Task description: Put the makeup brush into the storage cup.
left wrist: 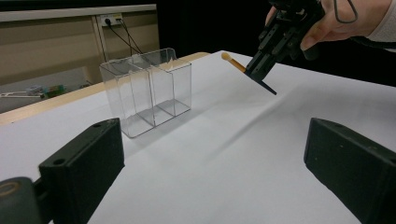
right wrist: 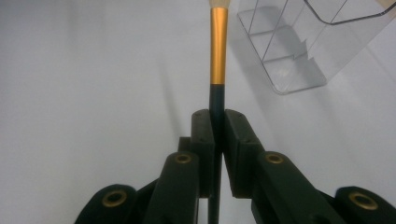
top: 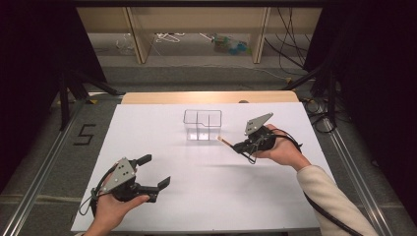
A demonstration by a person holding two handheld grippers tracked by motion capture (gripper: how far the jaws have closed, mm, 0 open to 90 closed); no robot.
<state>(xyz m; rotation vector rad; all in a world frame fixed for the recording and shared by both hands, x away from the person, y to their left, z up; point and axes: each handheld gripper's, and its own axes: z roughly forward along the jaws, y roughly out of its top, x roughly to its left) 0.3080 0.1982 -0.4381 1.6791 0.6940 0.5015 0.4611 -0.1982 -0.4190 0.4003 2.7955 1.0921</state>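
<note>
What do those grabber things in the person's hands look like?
Both tongs, left and right, are black, with two blocky jaws and brass-coloured rivets. Each carries a grey three-cornered plate on top and trails a black cable. The right arm wears a cream sleeve.

Wide bare table (top: pixel 206 196) across the lower middle of the frame; upper centre, the clear box (top: pixel 202 125) blocks the way, brush (top: pixel 226 142) just beside it.
</note>
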